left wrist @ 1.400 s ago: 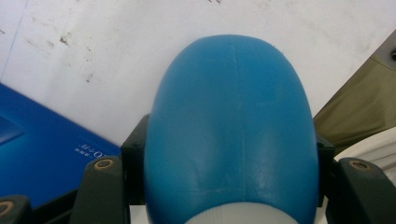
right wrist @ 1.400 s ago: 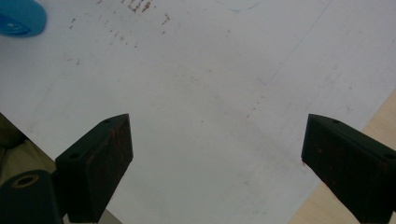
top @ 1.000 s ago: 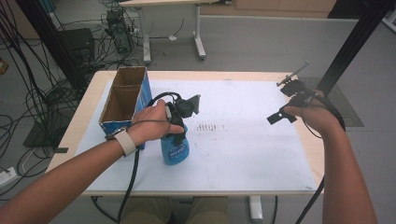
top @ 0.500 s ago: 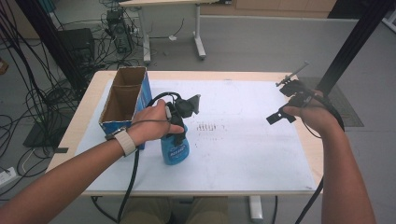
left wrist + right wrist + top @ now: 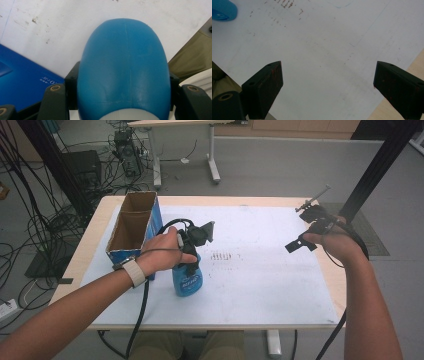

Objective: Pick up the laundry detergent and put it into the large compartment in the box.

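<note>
A blue spray bottle [image 5: 187,281] stands upright on the white sheet [image 5: 260,275], just left of the table's middle. My left gripper [image 5: 193,245] comes down on the bottle's top and is shut on it. In the left gripper view the bottle's rounded blue body [image 5: 125,57] sits between the two black jaws of that gripper [image 5: 122,81]. My right gripper [image 5: 305,228] is held above the table's right edge, open. Its jaws stand wide apart over bare sheet in the right gripper view [image 5: 327,75], with nothing between them.
A tall open cardboard box with blue sides [image 5: 131,227] stands just left of the bottle, and its blue side [image 5: 20,82] is close to the left jaw. Small rust-coloured marks [image 5: 225,256] dot the sheet. Cables and desk legs lie beyond the far edge.
</note>
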Demonstrator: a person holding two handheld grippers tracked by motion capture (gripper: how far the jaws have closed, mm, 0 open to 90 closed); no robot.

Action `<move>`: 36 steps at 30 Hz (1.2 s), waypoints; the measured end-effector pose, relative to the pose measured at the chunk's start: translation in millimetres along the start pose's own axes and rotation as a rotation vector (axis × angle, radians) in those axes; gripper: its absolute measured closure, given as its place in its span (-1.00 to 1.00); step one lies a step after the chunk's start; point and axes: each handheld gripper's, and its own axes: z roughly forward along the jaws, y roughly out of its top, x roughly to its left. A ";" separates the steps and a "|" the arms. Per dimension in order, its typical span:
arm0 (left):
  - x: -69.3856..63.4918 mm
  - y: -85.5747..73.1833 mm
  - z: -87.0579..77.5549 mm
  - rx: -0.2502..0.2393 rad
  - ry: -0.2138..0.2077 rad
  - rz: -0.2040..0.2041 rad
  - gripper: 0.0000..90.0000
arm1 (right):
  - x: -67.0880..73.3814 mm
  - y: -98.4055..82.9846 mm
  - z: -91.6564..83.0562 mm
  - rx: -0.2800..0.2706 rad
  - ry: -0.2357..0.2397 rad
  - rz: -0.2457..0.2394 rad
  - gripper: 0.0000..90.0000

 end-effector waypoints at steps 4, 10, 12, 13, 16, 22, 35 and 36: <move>0.3 -0.3 0.0 -0.001 -0.001 0.001 -0.14 | -0.1 0.2 0.8 0.001 0.001 0.000 -0.81; 0.3 -0.3 0.0 -0.001 -0.001 0.000 -0.14 | -0.3 0.9 1.0 0.002 0.003 -0.003 -0.81; 0.3 -0.6 0.0 -0.002 -0.001 -0.002 -0.14 | -0.3 0.9 0.7 0.001 0.002 -0.002 -0.81; 0.2 -0.9 0.1 -0.004 -0.001 -0.004 -0.14 | -0.2 1.1 0.6 0.002 0.002 -0.002 -0.81; 0.2 -1.5 0.1 -0.006 -0.002 -0.006 -0.14 | -0.2 1.2 0.6 0.002 0.002 -0.002 -0.81; 0.3 -1.0 0.1 -0.003 -0.002 -0.004 -0.14 | -0.3 0.6 -0.7 0.001 0.001 -0.001 -0.81; 0.1 -1.7 0.1 -0.007 -0.001 -0.004 -0.15 | -0.9 -0.1 1.1 0.001 0.004 -0.001 -0.81; 0.3 -1.4 0.1 -0.005 -0.001 -0.005 -0.15 | -0.9 -0.1 1.1 0.001 0.004 -0.001 -0.81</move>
